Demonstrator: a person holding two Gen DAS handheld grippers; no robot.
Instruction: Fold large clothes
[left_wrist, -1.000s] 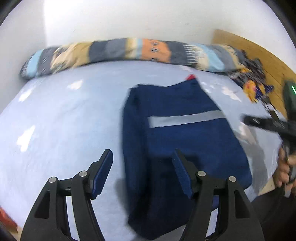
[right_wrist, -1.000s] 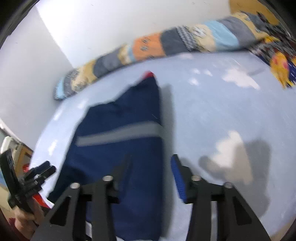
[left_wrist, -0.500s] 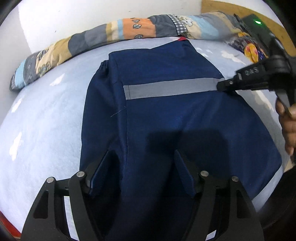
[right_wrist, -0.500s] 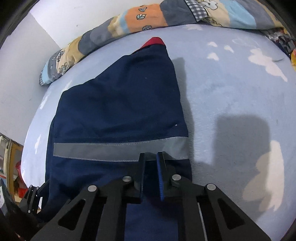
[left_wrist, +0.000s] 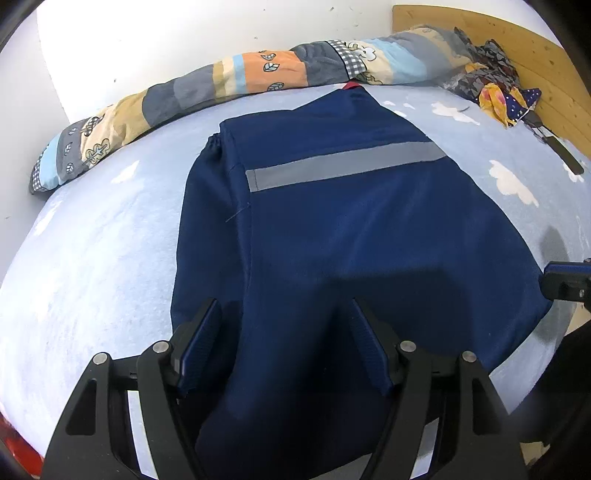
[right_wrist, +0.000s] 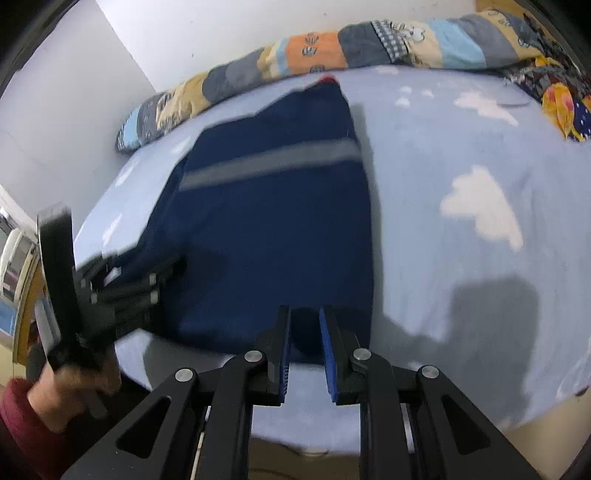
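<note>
The navy garment (left_wrist: 351, 236) lies folded on the bed (left_wrist: 92, 258), grey stripe (left_wrist: 343, 166) across it; my left gripper (left_wrist: 284, 347) hangs over its near edge, jaws spread, pinching nothing; my right gripper (right_wrist: 304, 347) at the near right corner has narrow jaws opening, cloth edge between them, unpinched.

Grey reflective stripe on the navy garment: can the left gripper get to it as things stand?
Probably yes. The left gripper hangs open over the near end of the navy garment, and only flat cloth lies between it and the grey reflective stripe. The right gripper is off at the garment's other near corner.
</note>
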